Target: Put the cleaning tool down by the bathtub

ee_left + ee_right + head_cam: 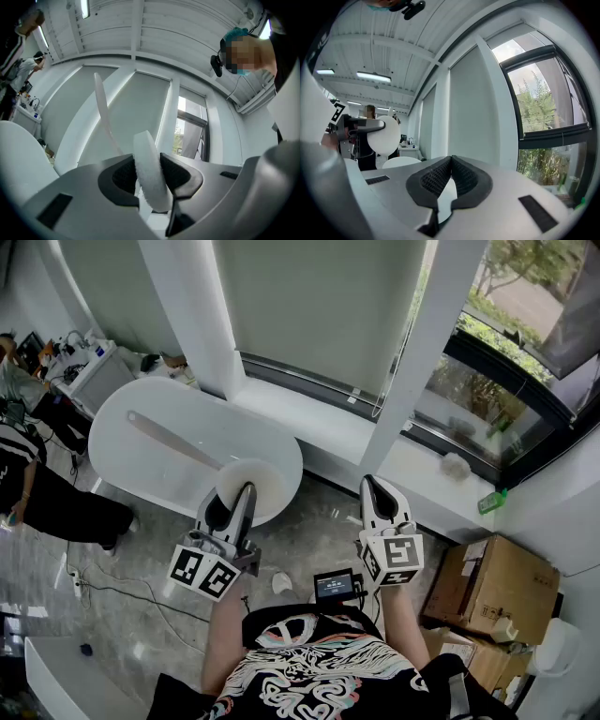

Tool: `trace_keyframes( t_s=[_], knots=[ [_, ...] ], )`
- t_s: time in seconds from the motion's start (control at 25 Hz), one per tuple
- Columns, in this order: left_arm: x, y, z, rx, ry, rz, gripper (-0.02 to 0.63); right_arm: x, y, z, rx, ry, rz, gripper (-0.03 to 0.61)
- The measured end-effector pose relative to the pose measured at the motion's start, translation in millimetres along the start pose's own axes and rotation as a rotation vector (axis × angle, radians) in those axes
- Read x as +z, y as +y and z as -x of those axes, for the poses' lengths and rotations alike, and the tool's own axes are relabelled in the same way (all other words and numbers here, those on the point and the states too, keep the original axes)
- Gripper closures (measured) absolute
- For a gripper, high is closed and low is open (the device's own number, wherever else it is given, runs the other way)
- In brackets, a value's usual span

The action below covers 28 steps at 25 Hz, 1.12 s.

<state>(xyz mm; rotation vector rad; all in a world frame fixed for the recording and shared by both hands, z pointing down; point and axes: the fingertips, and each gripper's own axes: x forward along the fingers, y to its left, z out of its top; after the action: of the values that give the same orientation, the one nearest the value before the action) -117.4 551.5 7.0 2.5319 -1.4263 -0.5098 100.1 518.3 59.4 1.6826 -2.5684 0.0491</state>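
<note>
The cleaning tool has a round white fuzzy pad (251, 482) and a long pale handle (173, 442) that slants up and left over the white oval bathtub (111, 409). My left gripper (244, 495) is shut on the pad's edge and holds the tool in the air above the tub's near end. In the left gripper view the pad (150, 173) stands edge-on between the dark jaws, with the handle (102, 112) rising behind. My right gripper (373, 487) hovers to the right over the floor, shut (451, 161) and with nothing between its jaws.
A white window ledge (328, 423) runs behind the tub, with a green bottle (491, 502) on it at the right. Cardboard boxes (492, 587) stand at the right. A person (42, 498) and a white cabinet (94, 371) are at the left. Cables (122, 592) trail over the floor.
</note>
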Motion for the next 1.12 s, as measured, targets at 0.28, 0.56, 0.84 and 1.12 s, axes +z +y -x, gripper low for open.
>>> trace_keyframes(
  t_s=[0.28,0.56,0.84,1.12],
  knots=[
    [-1.3,-0.6,0.6,0.012,-0.003,-0.01,0.467,-2.6,0.5,-1.8,0.015,0.001,0.0,0.551],
    [-1.5,-1.4,0.7,0.023,-0.012,-0.021,0.468,-4.8,-2.0,-3.5,0.024,-0.004,-0.002,0.551],
    [-3.4,-5.0,-2.9,0.027,-0.012,-0.02,0.466,-4.1,-7.7,-4.4,0.029,-0.005,-0.011,0.551],
    [-1.0,-7.8,-3.6,0.032,-0.027,-0.021,0.466,-1.9,-14.6,-3.2,0.029,-0.019,-0.034,0.551]
  ],
)
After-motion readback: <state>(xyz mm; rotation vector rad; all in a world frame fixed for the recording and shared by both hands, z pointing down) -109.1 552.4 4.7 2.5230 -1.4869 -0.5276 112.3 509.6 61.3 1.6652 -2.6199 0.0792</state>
